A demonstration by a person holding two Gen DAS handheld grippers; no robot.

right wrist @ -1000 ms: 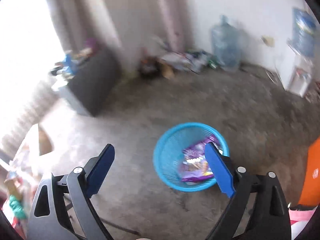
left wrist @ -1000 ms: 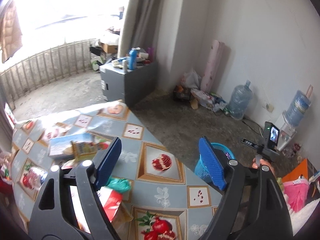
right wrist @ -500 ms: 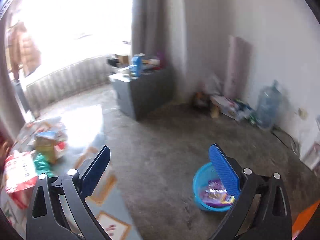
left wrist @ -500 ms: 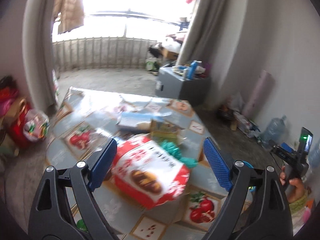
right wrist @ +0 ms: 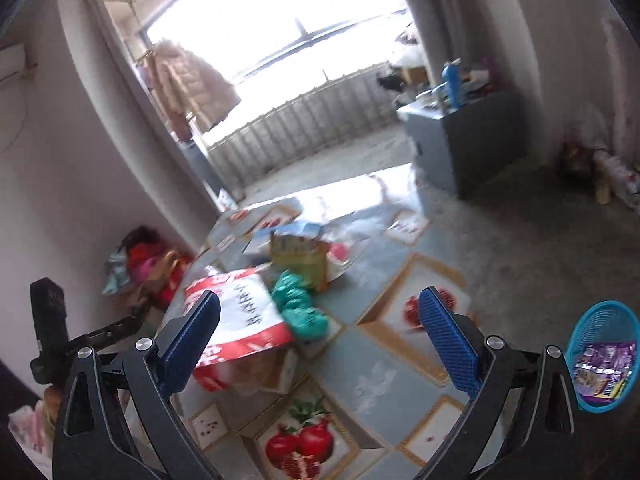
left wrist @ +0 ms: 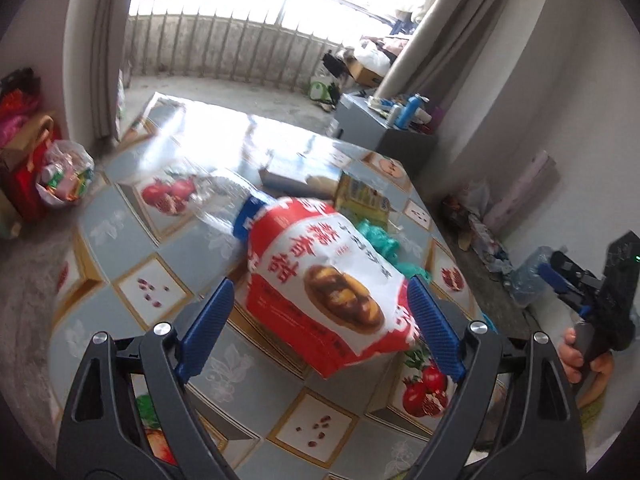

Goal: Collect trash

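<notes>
From the left wrist, the left gripper (left wrist: 316, 320) stands with its jaws spread wide, having just been opening, and the red-and-white snack bag (left wrist: 324, 276) lies between them, the pads not pressing on it. The bag rests on the patterned surface (left wrist: 132, 256) toward its right edge, puffed and crinkled. It looks like thin glossy film, light and soft, likely to slip and to collapse under a squeeze. A hold across its middle, where the film bulges, seems surer than at the flat sealed end. Behind it lie a crumpled green bag (left wrist: 378, 242) and a yellow carton (left wrist: 362, 198).

From the right wrist, the right gripper (right wrist: 320, 332) is also wide and holds nothing. The snack bag (right wrist: 236, 320) lies just behind its left finger, touching the green bag (right wrist: 298, 312). The blue basket (right wrist: 600, 356) stands on the floor off the surface's right edge, a purple wrapper already inside.
</notes>
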